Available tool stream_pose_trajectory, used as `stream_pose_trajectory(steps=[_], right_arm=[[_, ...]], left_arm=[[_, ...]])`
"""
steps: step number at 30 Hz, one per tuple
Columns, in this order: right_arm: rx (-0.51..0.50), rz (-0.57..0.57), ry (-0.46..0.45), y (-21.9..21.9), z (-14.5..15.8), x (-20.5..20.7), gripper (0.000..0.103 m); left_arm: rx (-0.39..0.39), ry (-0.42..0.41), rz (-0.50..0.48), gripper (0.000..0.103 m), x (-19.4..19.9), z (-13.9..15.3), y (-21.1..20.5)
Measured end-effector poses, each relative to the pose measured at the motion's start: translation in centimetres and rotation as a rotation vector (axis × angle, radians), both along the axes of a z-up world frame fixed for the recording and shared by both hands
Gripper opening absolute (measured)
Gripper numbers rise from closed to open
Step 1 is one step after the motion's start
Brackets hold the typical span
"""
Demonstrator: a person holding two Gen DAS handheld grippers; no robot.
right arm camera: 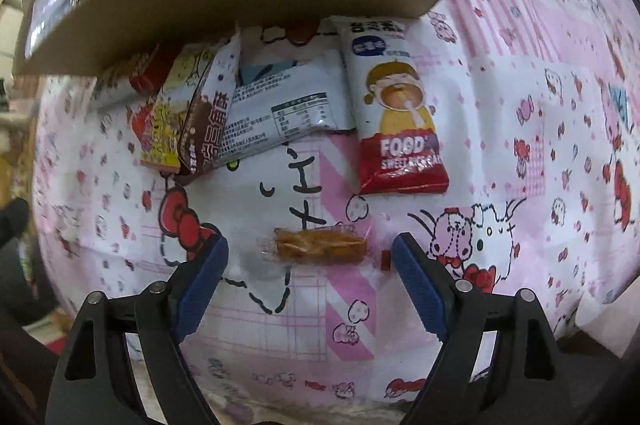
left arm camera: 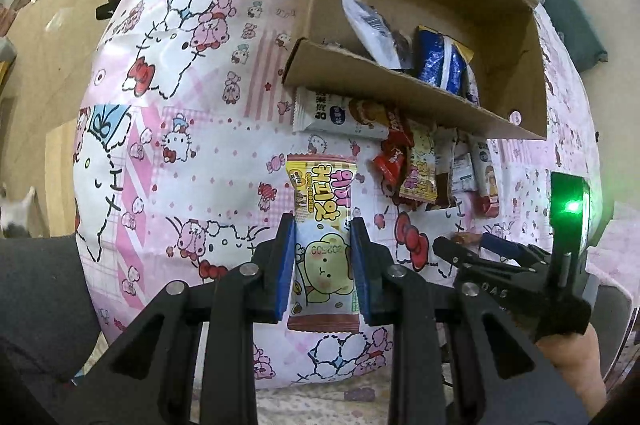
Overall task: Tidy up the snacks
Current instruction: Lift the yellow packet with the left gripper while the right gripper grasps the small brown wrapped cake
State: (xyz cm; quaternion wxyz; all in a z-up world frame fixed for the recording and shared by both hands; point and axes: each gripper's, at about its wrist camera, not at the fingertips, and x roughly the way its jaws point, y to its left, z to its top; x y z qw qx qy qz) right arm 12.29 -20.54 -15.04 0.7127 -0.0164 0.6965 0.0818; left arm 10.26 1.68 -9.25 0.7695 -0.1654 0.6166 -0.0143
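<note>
The left tool [left arm camera: 323, 261] is clamped on a glossy yellow cookie packet [left arm camera: 322, 225], its blue pads pressing the long flat wrapper's two edges, just in front of the cardboard box [left arm camera: 404, 93]. The box is open-topped and rectangular, with matte brown walls; inside it lie a shiny blue packet [left arm camera: 440, 61] and a white crinkled one [left arm camera: 370, 29]. The right tool [right arm camera: 310, 265] stands wide open, gripping nothing, over a small orange snack in clear crinkly wrap [right arm camera: 320, 245] that lies between its pads without touching them. Near the box's front wall lies a red and white foil packet [right arm camera: 394, 113]. All rest on a smooth pink cartoon-print cloth [right arm camera: 520, 105].
</note>
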Motion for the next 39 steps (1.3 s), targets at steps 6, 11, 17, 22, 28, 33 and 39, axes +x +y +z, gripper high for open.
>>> stream_pose_trajectory(steps=[6, 11, 17, 22, 28, 33, 39], right_arm=[[-0.030, 0.082, -0.044, 2.8, -0.2, -0.6, 0.079], [-0.004, 0.089, -0.050, 3.6, -0.1, -1.0, 0.066], [0.026, 0.095, -0.032, 2.5, 0.4, -0.9, 0.024], [0.056, 0.085, -0.037, 0.9, 1.7, -1.1, 0.024], [0.206, -0.041, -0.081, -2.6, 5.3, -0.6, 0.030], [0.269, -0.133, -0.169, -4.6, 7.5, 1.3, 0.055], [0.199, -0.143, -0.137, -3.6, 5.8, 5.6, 0.052]], left_arm=[[0.022, 0.007, 0.023, 0.023, 0.2, -0.4, 0.3], [0.033, 0.013, 0.031, 0.023, 0.3, -0.7, 0.5], [0.040, 0.017, 0.032, 0.023, 0.3, -0.9, 0.4], [0.043, 0.019, 0.036, 0.023, 0.3, -1.0, 0.4], [0.031, 0.020, 0.056, 0.023, 0.0, -0.8, 1.0], [0.027, 0.014, 0.050, 0.023, 0.1, -0.7, 0.8], [0.038, 0.027, 0.043, 0.023, 0.5, -1.1, 0.5]])
